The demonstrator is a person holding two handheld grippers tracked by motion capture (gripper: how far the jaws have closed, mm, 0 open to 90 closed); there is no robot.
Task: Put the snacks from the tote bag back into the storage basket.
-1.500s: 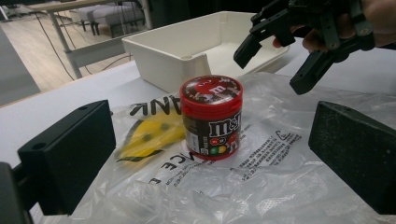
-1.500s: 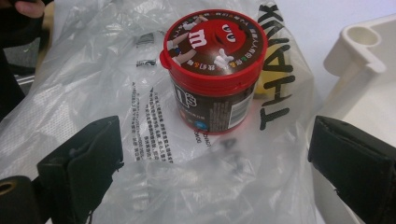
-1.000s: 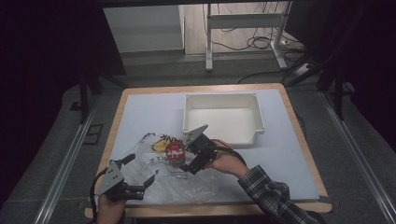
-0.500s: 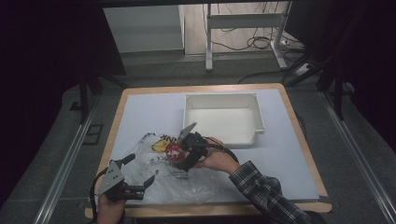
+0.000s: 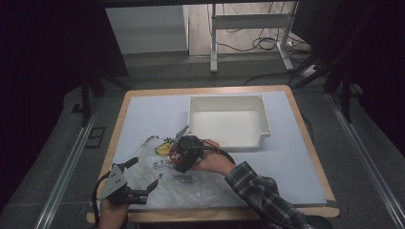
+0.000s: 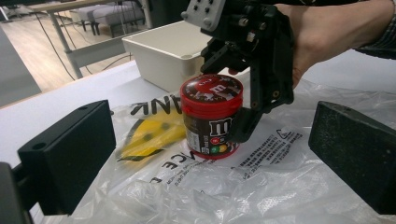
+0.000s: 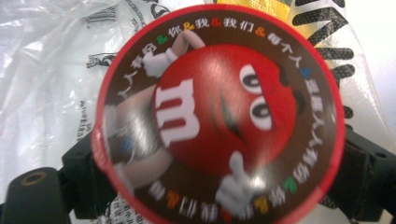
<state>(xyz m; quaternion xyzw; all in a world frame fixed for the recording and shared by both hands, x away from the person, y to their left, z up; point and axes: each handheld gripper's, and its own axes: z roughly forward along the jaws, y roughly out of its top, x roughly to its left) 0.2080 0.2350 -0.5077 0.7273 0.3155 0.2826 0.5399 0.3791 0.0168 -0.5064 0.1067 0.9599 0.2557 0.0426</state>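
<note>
Here, the right gripper [image 5: 184,153] points downward over a red-lidded candy jar [image 6: 211,116], its two black jaws set on opposite sides of the jar's body. In the left gripper view one jaw runs down the jar's near-right flank and touches it just above the base; the other jaw is hidden behind the jar. In the right gripper view the round lid, printed with a red cartoon candy figure and a ring of small characters, sits directly between the jaws and covers most of them, so the jar lies squarely within the tool's grasp and the jaws are clenched against its sides. The jar stands upright, its base on a crumpled clear plastic bag [image 5: 191,183] that bears black print and a yellow patch. The bag lies flat on the pale table top [image 5: 296,157].

The left gripper [image 5: 138,179] rests low on the near-left part of the bag, well apart from the jar, which stands ahead of it and between the lines of its jaws. Its jaws are spread wide with nothing between them. A white bin [image 5: 229,121] stands on the table beyond the jar, on the far side of the right gripper, near it but not touching. The person's right hand [image 5: 215,160] wraps the right gripper's body; a plaid sleeve [image 5: 258,191] covers the forearm.
</note>
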